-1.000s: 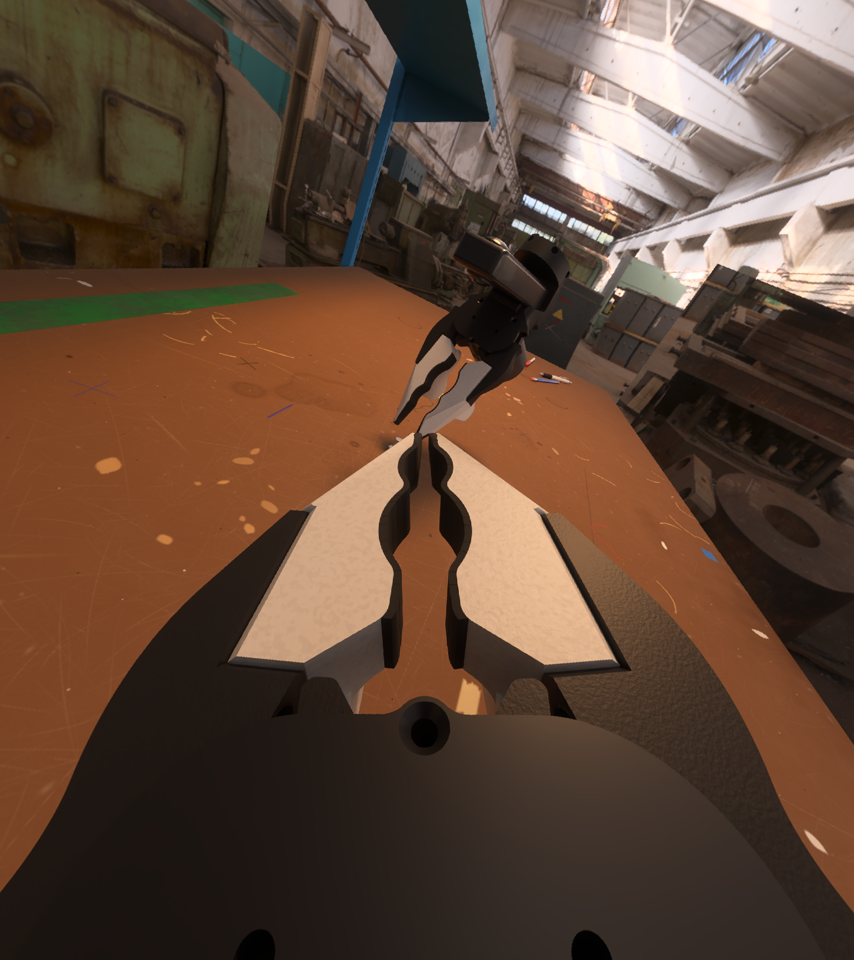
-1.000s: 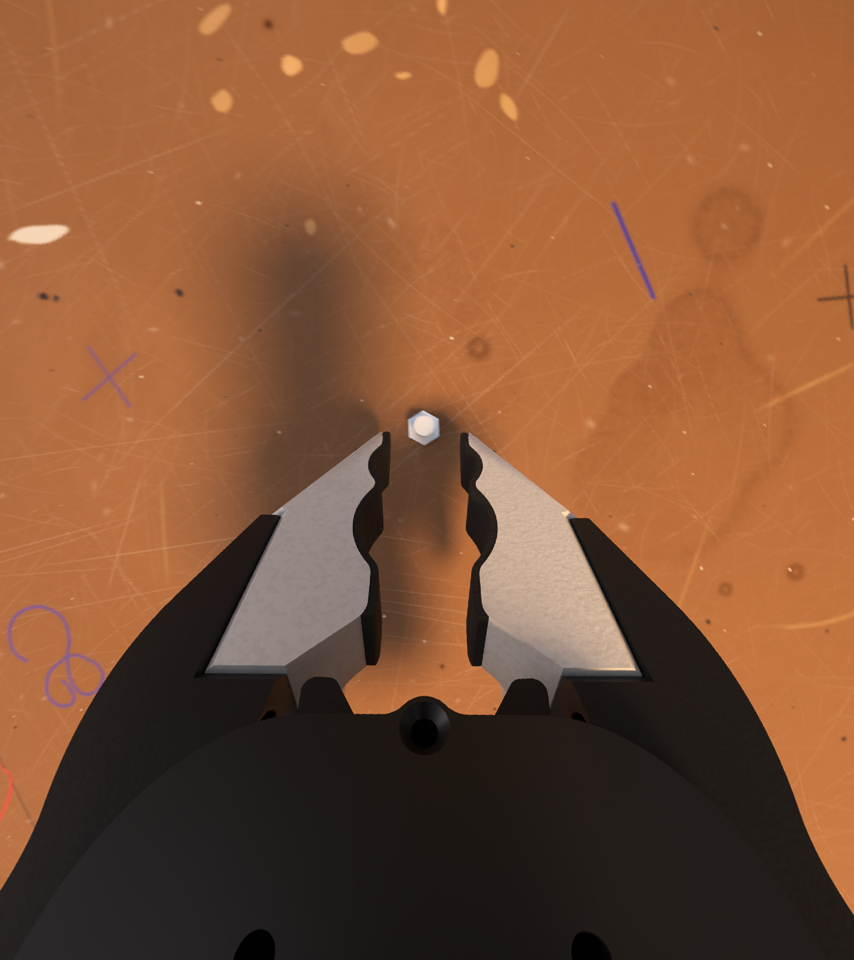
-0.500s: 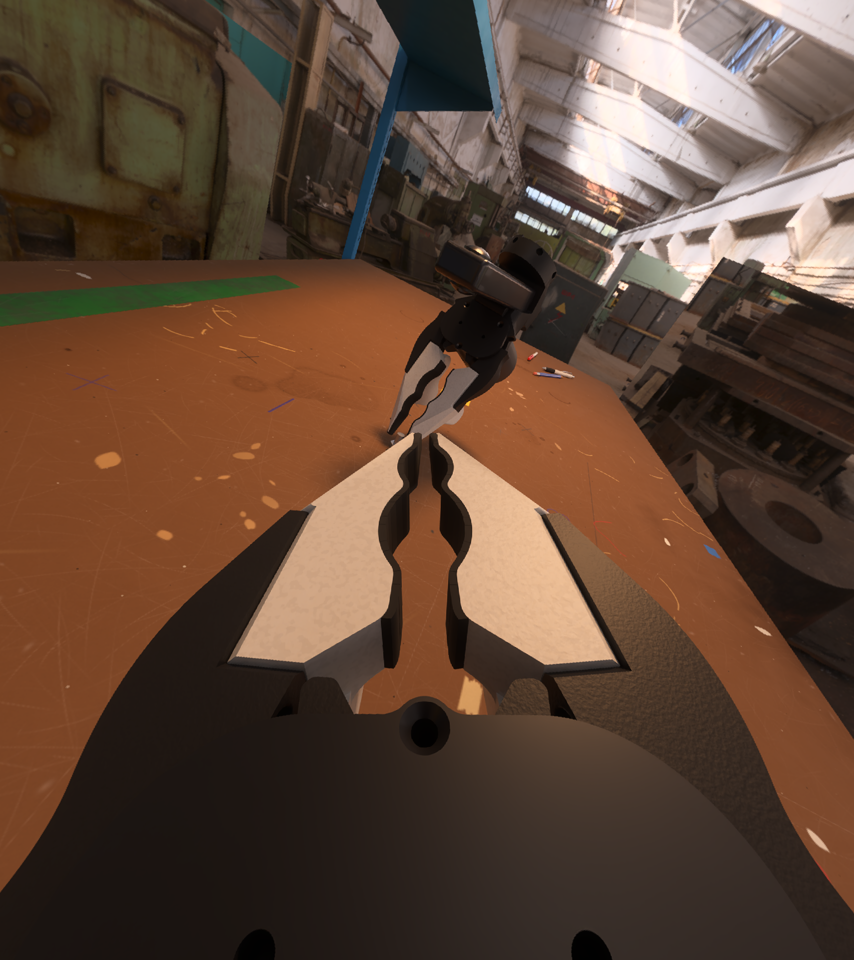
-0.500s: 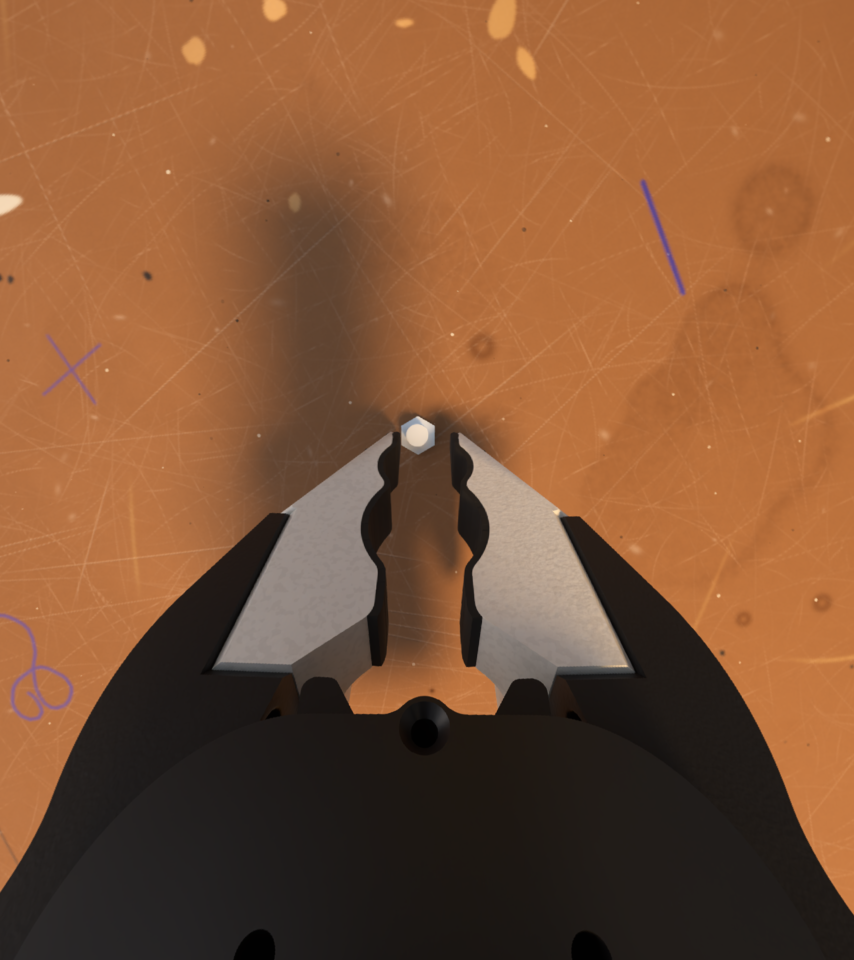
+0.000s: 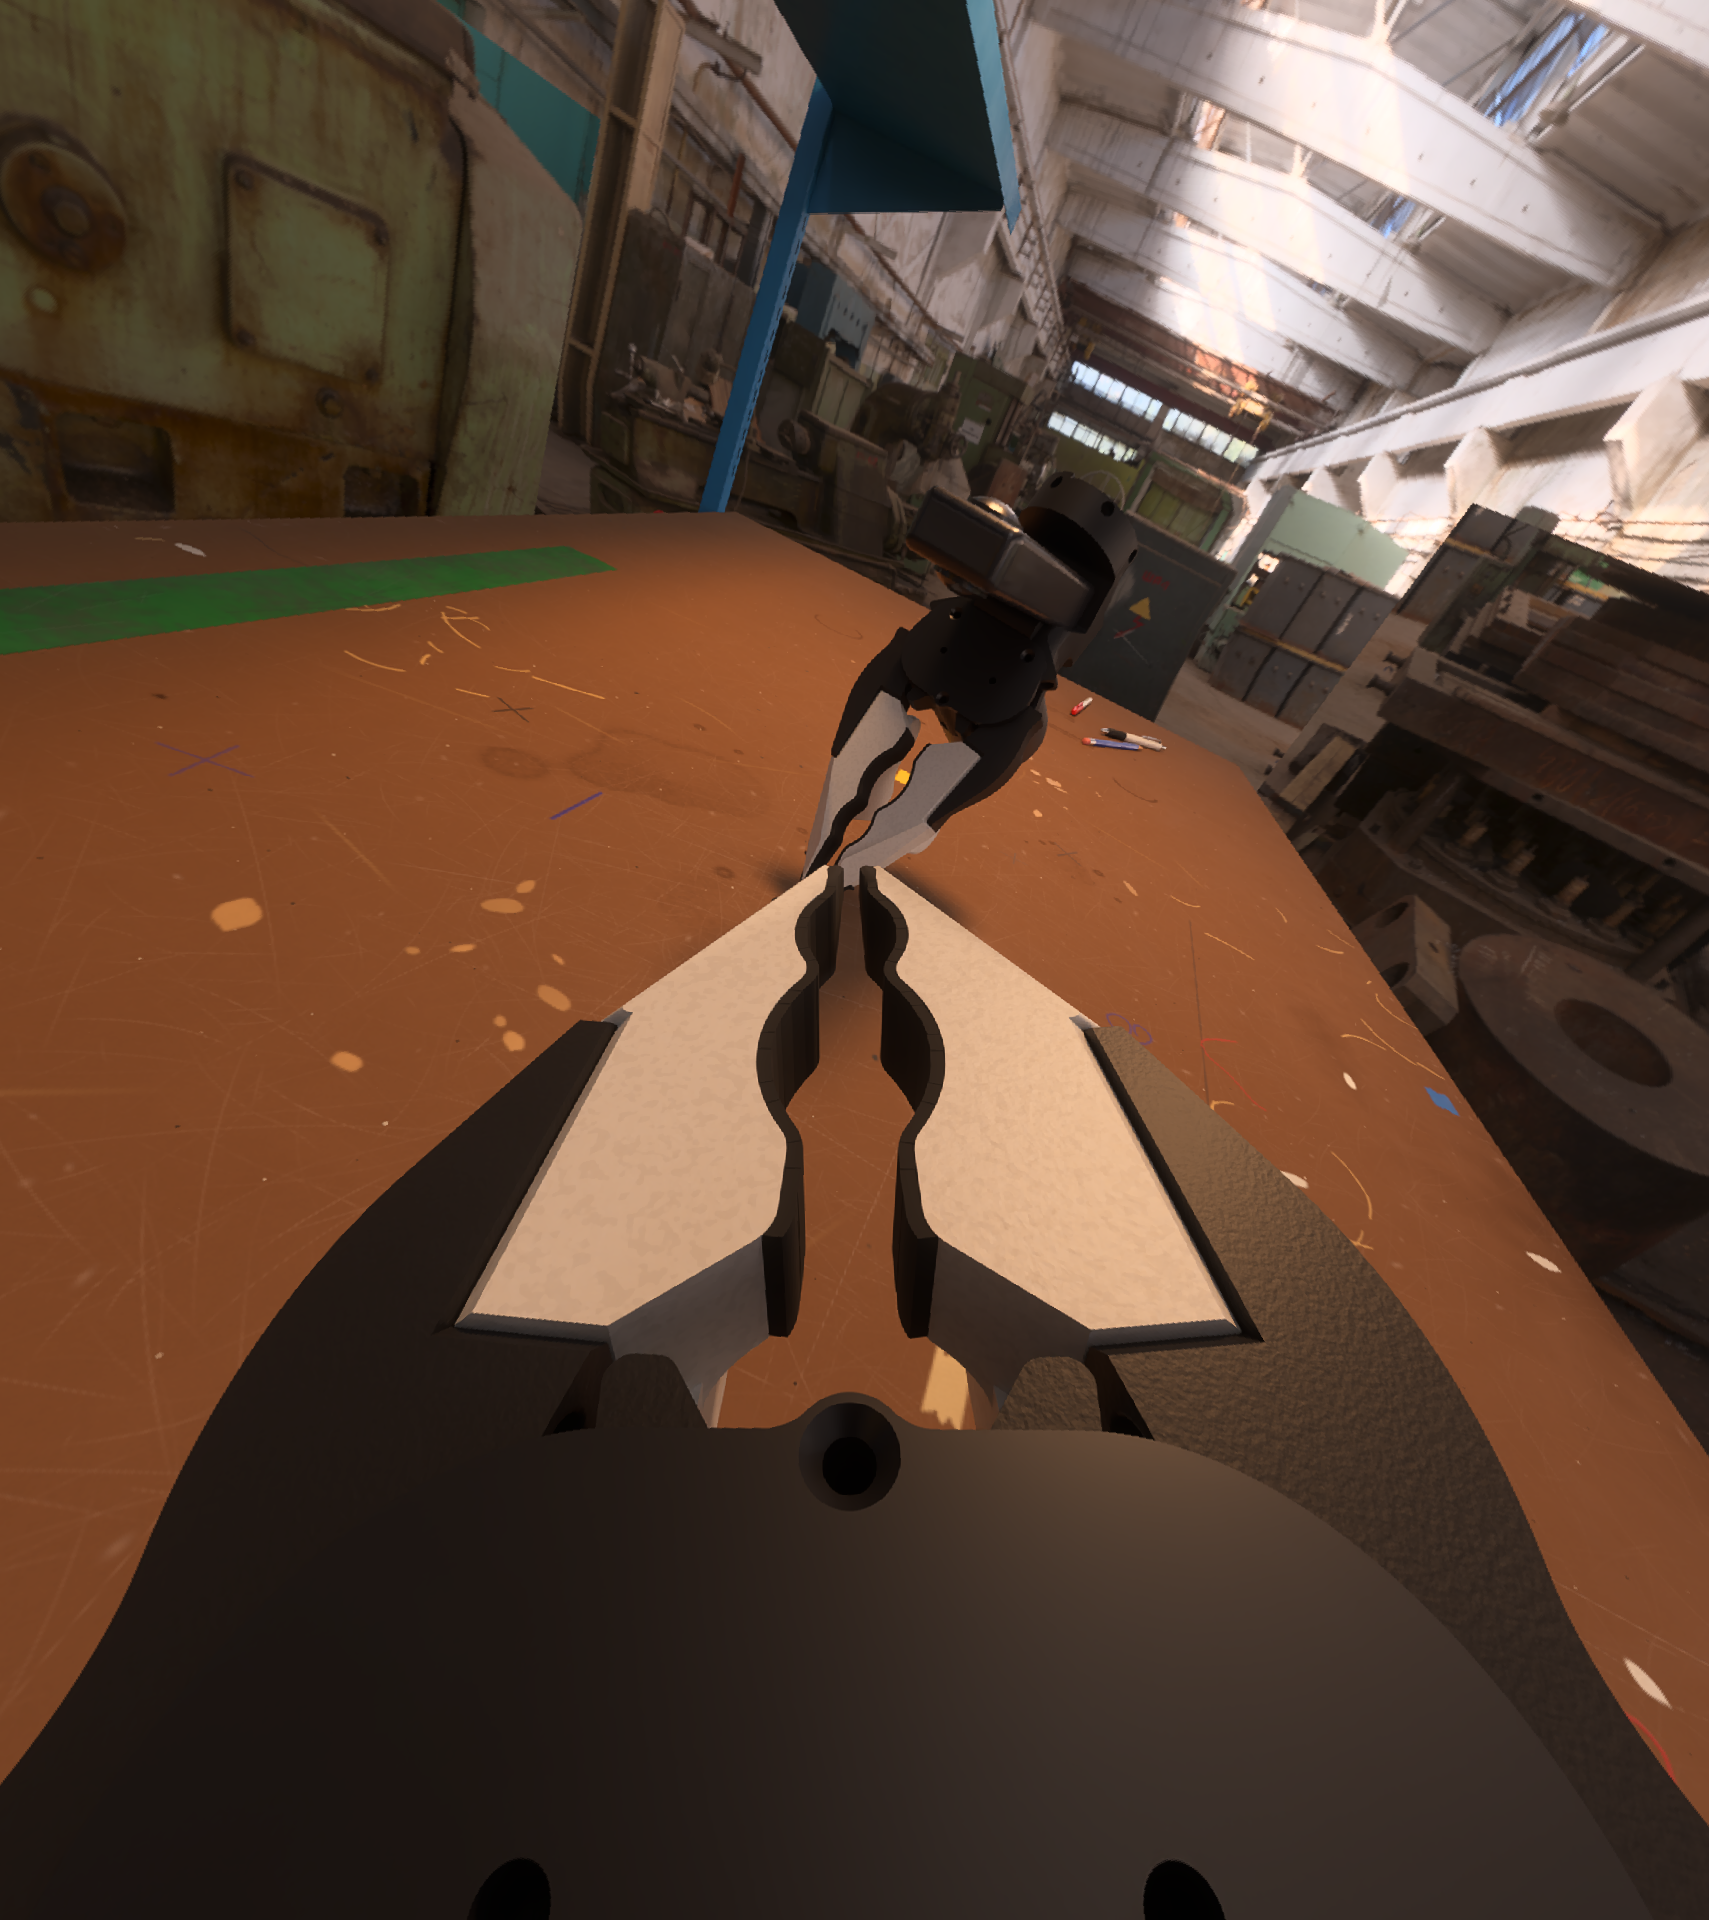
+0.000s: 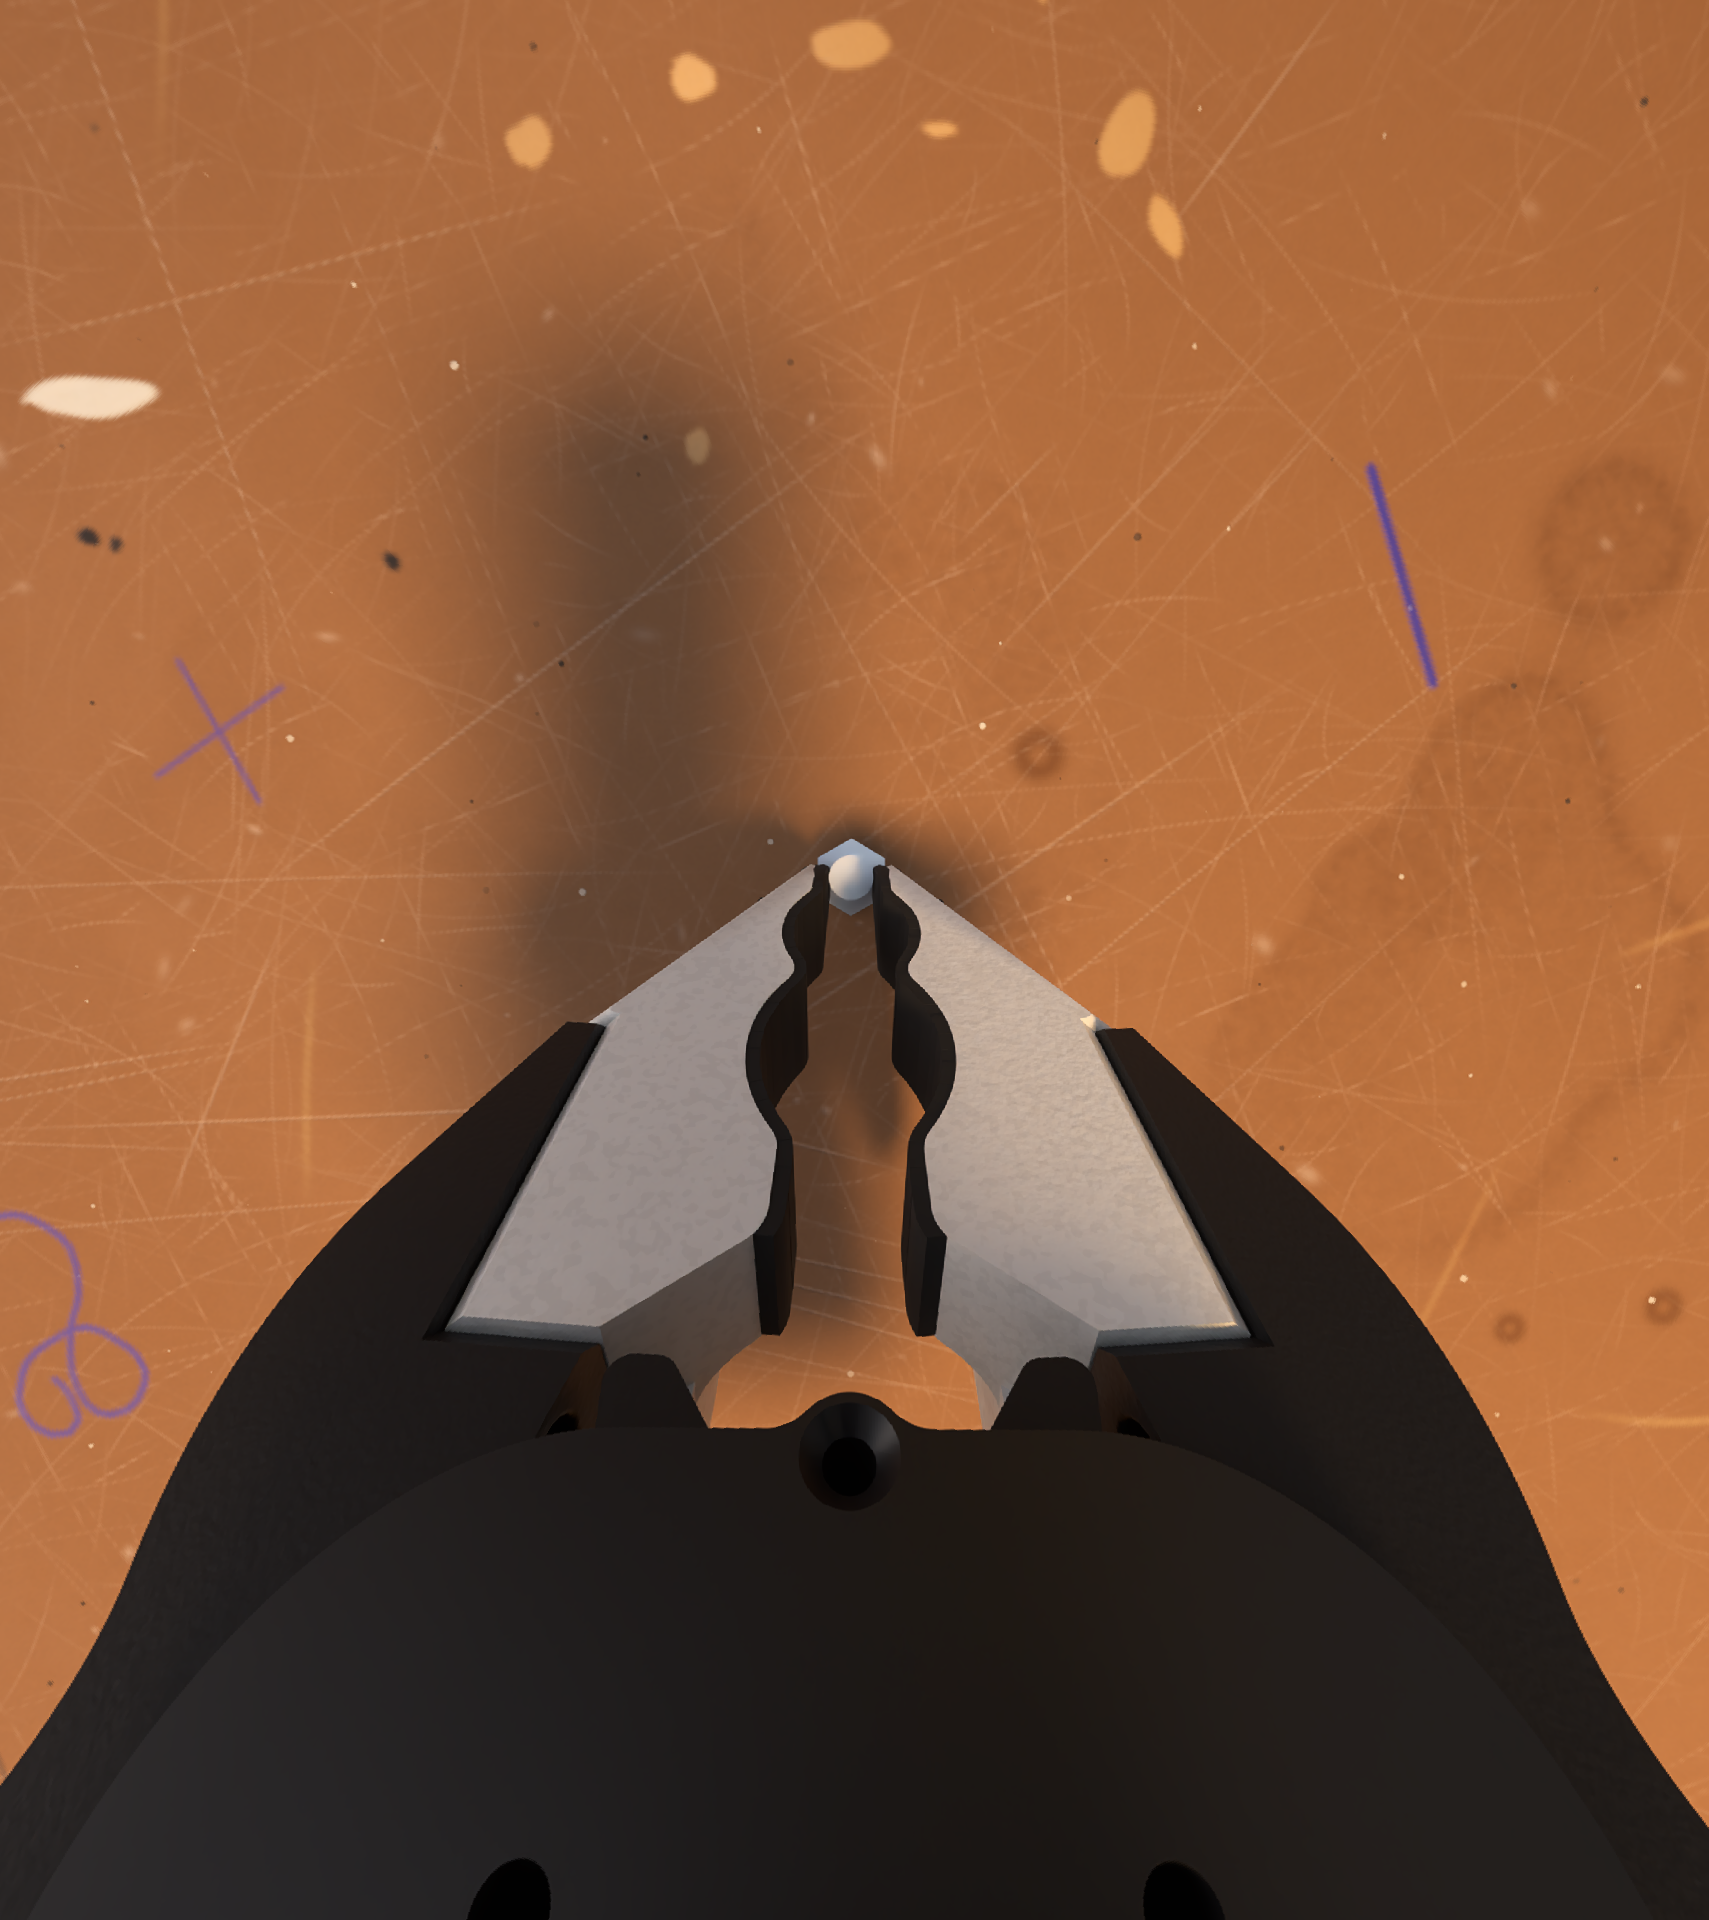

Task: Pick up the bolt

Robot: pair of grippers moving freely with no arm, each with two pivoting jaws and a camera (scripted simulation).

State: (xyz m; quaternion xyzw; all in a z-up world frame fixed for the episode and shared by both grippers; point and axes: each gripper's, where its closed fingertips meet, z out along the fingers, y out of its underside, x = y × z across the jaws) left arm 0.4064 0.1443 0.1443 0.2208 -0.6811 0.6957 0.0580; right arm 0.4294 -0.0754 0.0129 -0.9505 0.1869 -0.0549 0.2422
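A small silver bolt [image 6: 851,875] with a hexagonal head stands on the scratched orange-brown table [image 6: 1245,312]. My right gripper [image 6: 851,883] points straight down and its two fingertips are closed on the bolt's shaft, with the head showing beyond them. In the left wrist view the right gripper [image 5: 845,857] stands tilted with its tips at the table, just beyond my own fingertips; the bolt is hidden there. My left gripper [image 5: 850,883] is shut and empty, held low over the table and pointing at the right gripper.
A green strip [image 5: 206,603] runs along the table's far left. A few pens [image 5: 1120,740] lie near the far right edge. The table's right edge [image 5: 1452,1195] drops to a workshop floor with machinery and a round metal block [image 5: 1608,1060].
My right gripper has come down over the bolt and closed its jaws from open to shut on it. The left gripper has barely moved.
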